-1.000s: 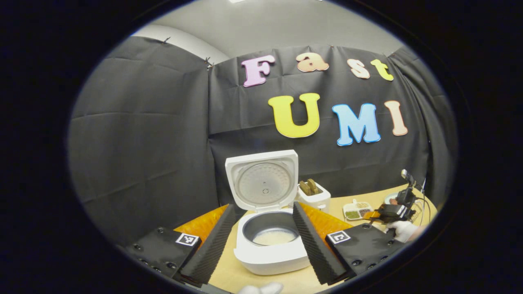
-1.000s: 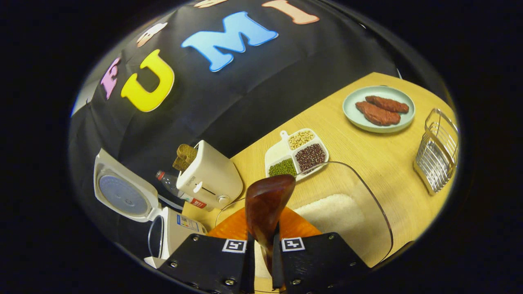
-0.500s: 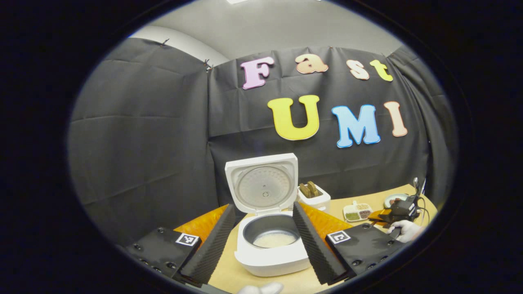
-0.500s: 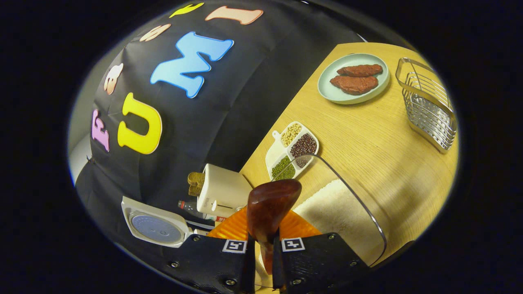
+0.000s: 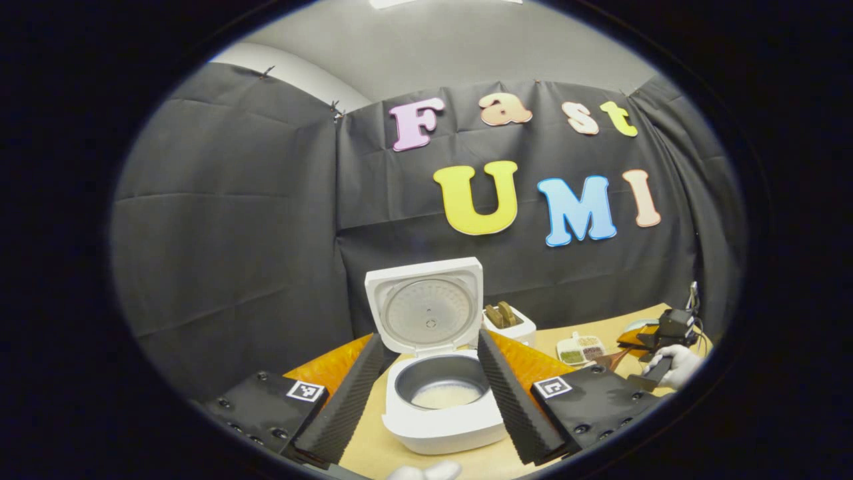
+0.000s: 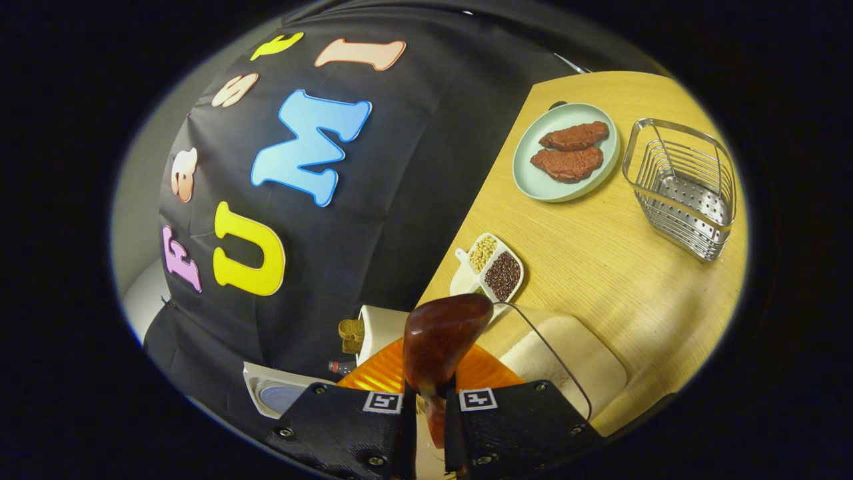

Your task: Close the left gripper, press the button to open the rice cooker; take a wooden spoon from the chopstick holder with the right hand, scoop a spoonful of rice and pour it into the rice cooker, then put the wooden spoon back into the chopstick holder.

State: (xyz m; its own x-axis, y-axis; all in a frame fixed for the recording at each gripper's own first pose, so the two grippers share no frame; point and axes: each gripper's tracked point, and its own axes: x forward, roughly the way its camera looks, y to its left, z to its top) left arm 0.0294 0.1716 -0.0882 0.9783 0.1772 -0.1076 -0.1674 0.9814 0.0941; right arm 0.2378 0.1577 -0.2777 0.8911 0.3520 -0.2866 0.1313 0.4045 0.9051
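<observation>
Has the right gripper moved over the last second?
Yes. In the left gripper view the right gripper has drifted rightward, away from the rice cooker, with the wooden spoon clamped in it.

Wooden spoon (image 6: 436, 343) handle hidden between fingers

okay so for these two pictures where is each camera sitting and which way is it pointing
Left gripper view: rides on the left claw, level, facing the open rice cooker and the booth wall; its own spread fingers show, and far right a gloved hand holding the right claw.
Right gripper view: rides on the right claw, tilted, looking over the wooden spoon it grips toward the table, rice container, plate and wire holder.
Shared: the cooker, toaster and bean tray.
</observation>
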